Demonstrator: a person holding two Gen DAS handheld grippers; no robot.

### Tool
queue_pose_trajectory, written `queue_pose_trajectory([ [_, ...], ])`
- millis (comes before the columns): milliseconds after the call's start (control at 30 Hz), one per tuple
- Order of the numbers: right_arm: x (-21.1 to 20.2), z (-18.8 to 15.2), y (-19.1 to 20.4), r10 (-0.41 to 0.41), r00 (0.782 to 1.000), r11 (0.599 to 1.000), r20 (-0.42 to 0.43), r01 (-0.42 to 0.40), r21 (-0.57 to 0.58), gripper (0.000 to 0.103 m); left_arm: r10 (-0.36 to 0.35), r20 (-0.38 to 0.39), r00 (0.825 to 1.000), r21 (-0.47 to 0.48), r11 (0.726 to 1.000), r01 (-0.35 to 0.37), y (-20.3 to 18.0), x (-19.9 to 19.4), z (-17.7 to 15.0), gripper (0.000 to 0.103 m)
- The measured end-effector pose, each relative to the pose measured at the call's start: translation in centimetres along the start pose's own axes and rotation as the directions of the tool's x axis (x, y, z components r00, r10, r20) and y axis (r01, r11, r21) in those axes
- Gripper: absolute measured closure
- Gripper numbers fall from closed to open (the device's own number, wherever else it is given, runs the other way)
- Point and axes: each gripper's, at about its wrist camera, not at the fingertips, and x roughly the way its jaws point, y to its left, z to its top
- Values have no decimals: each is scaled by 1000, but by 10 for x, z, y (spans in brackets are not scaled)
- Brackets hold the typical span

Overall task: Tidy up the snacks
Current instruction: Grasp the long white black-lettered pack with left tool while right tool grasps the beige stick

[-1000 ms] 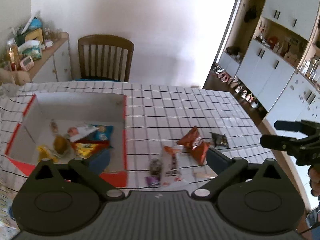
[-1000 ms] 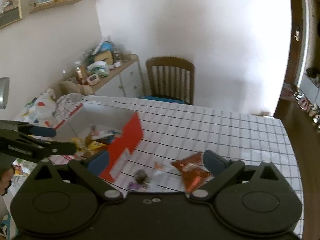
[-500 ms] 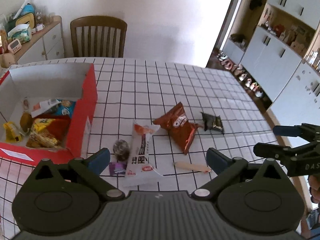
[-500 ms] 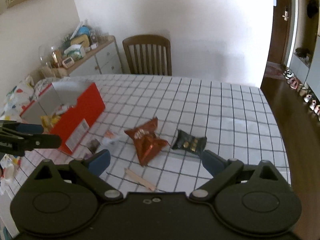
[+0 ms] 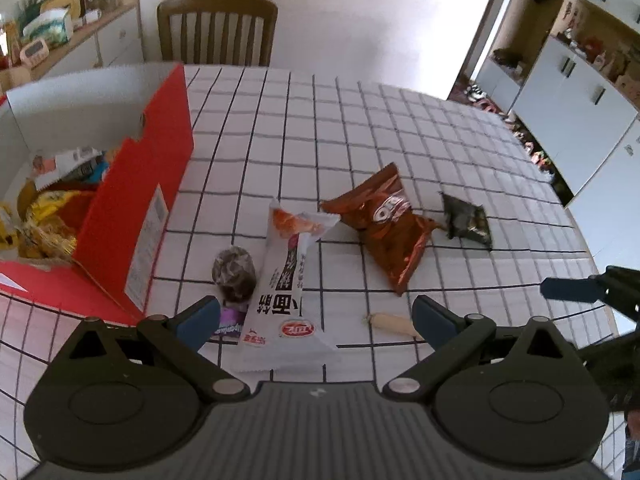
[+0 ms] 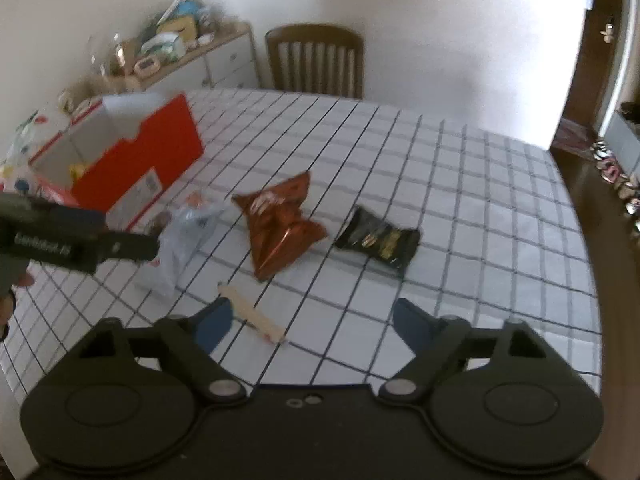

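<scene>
Table (image 5: 400, 128), white cloth with black grid: loose snacks at centre.
- Orange-brown foil crisp bag (image 5: 384, 224), beside a small black foil packet (image 5: 466, 222).
- Long white printed wrapper (image 5: 288, 280); round dark sweet (image 5: 234, 270); pale stick (image 5: 390, 322).
- Red cardboard box (image 5: 140, 200), left, holding snacks.
- Left hand-held gripper (image 5: 316, 318): wide open, empty.
- Right hand-held gripper (image 6: 308, 320): jaws closing, nothing between.

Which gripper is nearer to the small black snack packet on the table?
Right. The right gripper hovers just in front of the black packet, jaws closing on nothing. The left gripper sits farther away, over the white packet.

Both wrist views angled down, close; share snack-strewn table (image 5: 400, 128)
</scene>
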Motion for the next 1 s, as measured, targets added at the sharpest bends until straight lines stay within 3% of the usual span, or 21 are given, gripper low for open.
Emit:
queue_pose_trajectory([
  [100, 15, -3, 7, 16, 1000, 999, -24, -17, -30, 26, 17, -23, 1000, -11, 1000, -18, 3, 12, -1, 2],
  [200, 27, -3, 14, 29, 999, 997, -41, -32, -71, 30, 27, -40, 999, -8, 1000, -28, 3, 19, 0, 12],
  [267, 35, -2, 22, 32, 998, 993, -45, -37, -114, 42, 38, -46, 998, 1, 999, -38, 2, 23, 0, 14],
  [333, 43, -1, 31, 47, 997, 985, -54, -55, -164, 52, 40, -60, 997, 10, 999, -39, 1, 27, 1, 24],
  [500, 62, -4, 51, 59, 995, 963, -76, -77, -258, 64, 64, -98, 993, 6, 998, -63, 1, 40, 2, 33],
  [600, 71, -4, 53, 44, 996, 960, -78, -64, -273, 67, 68, -109, 992, -8, 998, -69, 2, 44, 4, 41],
  [733, 76, -2, 49, 41, 996, 967, -76, -59, -249, 83, 73, -114, 991, -9, 997, -74, 1, 47, 6, 50],
  [1000, 73, -5, 52, 21, 997, 967, -71, -38, -250, 94, 68, -116, 991, -49, 996, -74, 6, 41, 6, 65],
])
